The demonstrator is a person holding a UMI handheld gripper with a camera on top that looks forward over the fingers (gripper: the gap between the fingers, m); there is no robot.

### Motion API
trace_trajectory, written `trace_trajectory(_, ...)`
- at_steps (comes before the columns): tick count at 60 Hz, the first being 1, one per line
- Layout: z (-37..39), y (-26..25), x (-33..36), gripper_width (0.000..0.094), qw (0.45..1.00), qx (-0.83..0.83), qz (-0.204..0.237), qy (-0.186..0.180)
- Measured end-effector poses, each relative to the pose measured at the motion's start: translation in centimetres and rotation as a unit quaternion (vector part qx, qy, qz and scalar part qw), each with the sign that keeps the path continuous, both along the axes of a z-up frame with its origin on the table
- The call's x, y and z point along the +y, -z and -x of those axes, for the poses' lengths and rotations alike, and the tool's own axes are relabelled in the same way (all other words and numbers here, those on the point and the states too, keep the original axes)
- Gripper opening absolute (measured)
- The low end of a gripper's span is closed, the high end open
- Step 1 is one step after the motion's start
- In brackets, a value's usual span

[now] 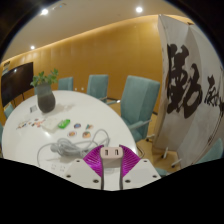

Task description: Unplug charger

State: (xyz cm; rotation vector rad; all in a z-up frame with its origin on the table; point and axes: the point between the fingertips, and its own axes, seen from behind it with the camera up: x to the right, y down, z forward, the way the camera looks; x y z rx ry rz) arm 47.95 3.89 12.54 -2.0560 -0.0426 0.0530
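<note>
Holding the gripper (110,172) low over the near edge of a round white table (40,145), you are keeping its two fingers pointed forward, their magenta pads (92,160) showing at either side of a small white charger (111,153). That charger is sitting right between the pads, its face showing two small dark slots, and the pads are appearing to press against both of its sides, so you are clenching the tongs on it as far as can be seen. A grey cable (63,148) is lying in loose loops on the tabletop just left of the fingers, though where it is joining the charger is too small to tell. Farther along the table, a few small coloured items (64,124) are resting, among them a green one and some rounder bits, too small to name. Beyond them a dark vase with a green plant (45,92) is standing upright. Pale blue-green chairs (138,98) are ringing the far side of the table. To your right a white banner with large black characters (188,80) is hanging in front of the wooden wall (100,50), and round ceiling lights (139,10) are glowing overhead
</note>
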Motion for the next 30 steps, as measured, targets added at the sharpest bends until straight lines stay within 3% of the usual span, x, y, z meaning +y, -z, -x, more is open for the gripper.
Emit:
trace_trajectory(11, -0.3, 10.6, -2.4, 0.0287, 0.993, 0.020, 0.117, -0.012)
trace_trajectory(18, -0.8, 12.5, -2.4, 0.0365, 0.991, 0.024, 0.134, 0.000)
trace_trajectory(26, -1.7, 11.3, -1.9, 0.0744, 0.994, 0.004, 0.106, 0.018)
trace_trajectory(30, -2.2, 10.0, -2.1, 0.0887, 0.995, -0.003, 0.096, 0.024)
